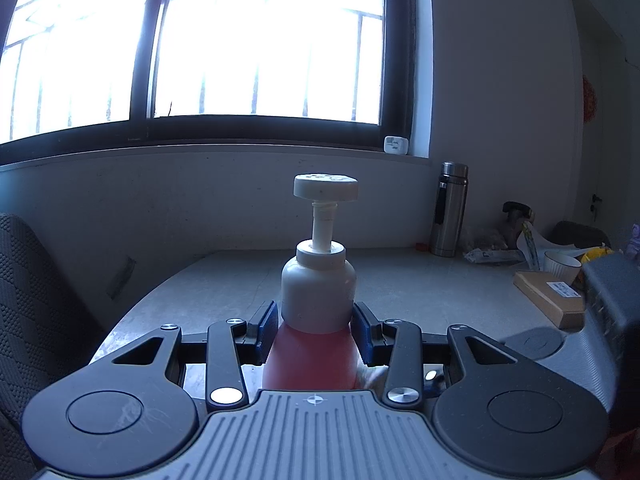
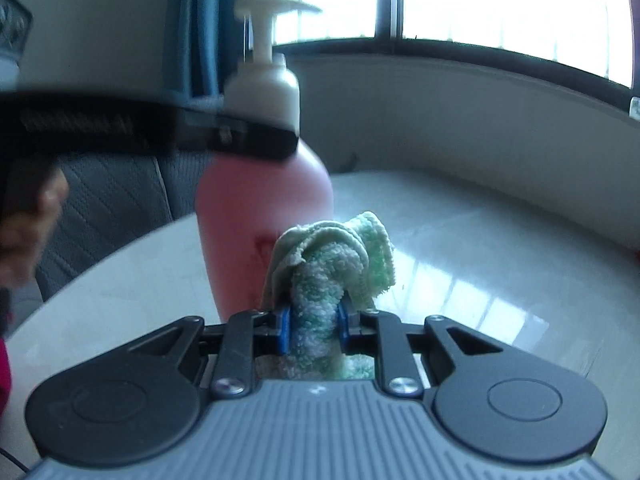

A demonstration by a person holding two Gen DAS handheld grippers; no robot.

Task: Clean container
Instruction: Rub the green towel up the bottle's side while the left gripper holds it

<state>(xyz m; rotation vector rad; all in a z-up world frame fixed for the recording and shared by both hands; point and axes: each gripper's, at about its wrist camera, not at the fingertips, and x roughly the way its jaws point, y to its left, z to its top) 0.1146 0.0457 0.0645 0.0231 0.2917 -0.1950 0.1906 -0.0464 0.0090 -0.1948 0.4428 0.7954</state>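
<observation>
Left claw (image 1: 316,328) clenched on upright pink pump bottle (image 1: 316,308), at the border of its white cap, above the pale tabletop (image 1: 420,288). Right claw (image 2: 314,330) grasping bunched green cloth (image 2: 332,256), just beside the bottle's lower side, maybe touching.

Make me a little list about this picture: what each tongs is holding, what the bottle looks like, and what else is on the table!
left tongs: shut on the pink pump bottle, gripping just below its white top
right tongs: shut on a green cloth
bottle: upright, pink body, white pump
cloth: bunched, close beside the bottle's lower part; touching cannot be told
table: steel flask, white cup, cardboard box
</observation>
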